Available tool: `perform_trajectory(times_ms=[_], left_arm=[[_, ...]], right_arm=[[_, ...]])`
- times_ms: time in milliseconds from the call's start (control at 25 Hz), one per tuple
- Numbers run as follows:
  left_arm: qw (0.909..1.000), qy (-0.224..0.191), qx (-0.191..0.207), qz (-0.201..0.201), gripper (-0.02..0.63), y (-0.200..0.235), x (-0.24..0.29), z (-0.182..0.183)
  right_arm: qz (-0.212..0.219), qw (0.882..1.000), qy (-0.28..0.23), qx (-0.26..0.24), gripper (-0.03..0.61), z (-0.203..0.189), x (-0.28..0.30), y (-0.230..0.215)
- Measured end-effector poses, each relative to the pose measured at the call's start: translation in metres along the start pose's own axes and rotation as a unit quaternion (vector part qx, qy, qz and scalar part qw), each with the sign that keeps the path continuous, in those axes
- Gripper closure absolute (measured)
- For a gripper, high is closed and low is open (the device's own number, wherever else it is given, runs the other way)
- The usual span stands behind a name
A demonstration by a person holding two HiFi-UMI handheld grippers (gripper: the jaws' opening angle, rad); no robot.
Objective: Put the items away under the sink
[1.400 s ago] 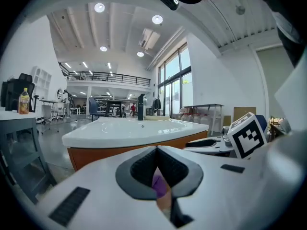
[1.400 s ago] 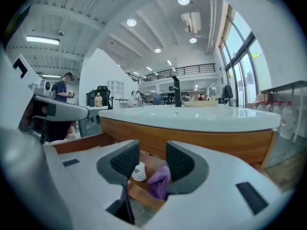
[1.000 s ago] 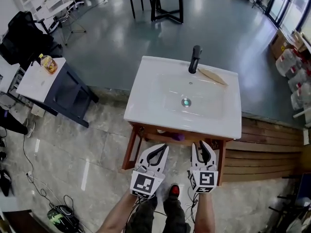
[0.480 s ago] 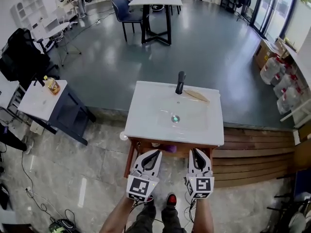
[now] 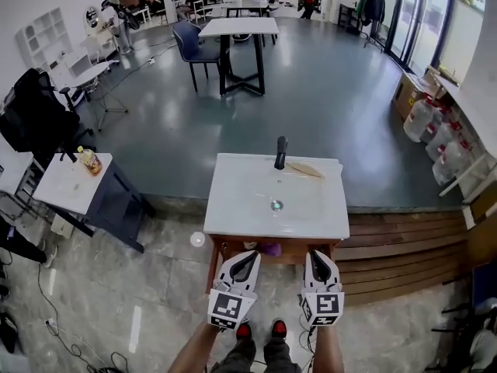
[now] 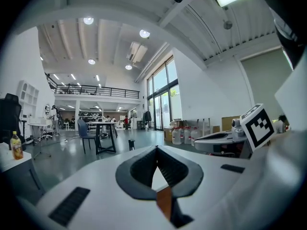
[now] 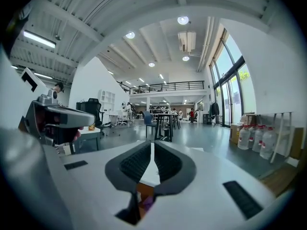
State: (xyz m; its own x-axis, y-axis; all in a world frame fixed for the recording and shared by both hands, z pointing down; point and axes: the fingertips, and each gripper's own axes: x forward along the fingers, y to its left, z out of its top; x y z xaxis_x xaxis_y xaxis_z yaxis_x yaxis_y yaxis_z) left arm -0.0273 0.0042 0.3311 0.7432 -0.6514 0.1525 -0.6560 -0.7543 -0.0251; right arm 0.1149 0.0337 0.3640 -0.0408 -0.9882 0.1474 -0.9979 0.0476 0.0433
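The person stands at the front of the white sink (image 5: pixel 233 200), which sits on a wooden stand (image 5: pixel 213 263), and holds both grippers side by side just in front of it, pointing toward it and close to level. The left gripper (image 5: pixel 250 256) has its jaws brought together at the tips with nothing between them. Through the gap lower down, its own view shows only a sliver of the sink's white top and the wood of the stand. The right gripper (image 5: pixel 318 255) has just been closing its jaws. They now stand all but together, with only a thin slit between the ribbed pads (image 7: pixel 135 163), and they carry nothing. A small purple item (image 5: pixel 270 249) lies under the sink, inside the stand near its front. In the head view it shows between the two grippers and apart from both. On top of the sink, a black faucet (image 5: pixel 280 152) rises at the back edge, and a flat wooden utensil (image 5: pixel 304 169) lies just to the right of it. Well to the left of the sink, a white side table (image 5: pixel 66 185) bears a bottle (image 5: pixel 91 160). To the right of the sink a wooden platform (image 5: pixel 396 243) runs along the floor, and clear water jugs (image 5: pixel 423 119) stand beyond it.
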Motion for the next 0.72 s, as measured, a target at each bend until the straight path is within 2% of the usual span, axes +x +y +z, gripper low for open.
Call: perform_trajectory(times_ms=[440, 720], left_arm=[[0.9999, -0.001, 0.002, -0.010, 0.607, 0.007, -0.017, 0.003], [0.9989, -0.005, 0.013, -0.044, 0.607, 0.001, -0.009, 0.007]], right_arm=[[-0.012, 1.000, 0.001, -0.010, 0.532, 0.004, -0.027, 0.013], [-0.037, 0.999, -0.012, -0.006, 0.532, 0.013, -0.019, 0.009]])
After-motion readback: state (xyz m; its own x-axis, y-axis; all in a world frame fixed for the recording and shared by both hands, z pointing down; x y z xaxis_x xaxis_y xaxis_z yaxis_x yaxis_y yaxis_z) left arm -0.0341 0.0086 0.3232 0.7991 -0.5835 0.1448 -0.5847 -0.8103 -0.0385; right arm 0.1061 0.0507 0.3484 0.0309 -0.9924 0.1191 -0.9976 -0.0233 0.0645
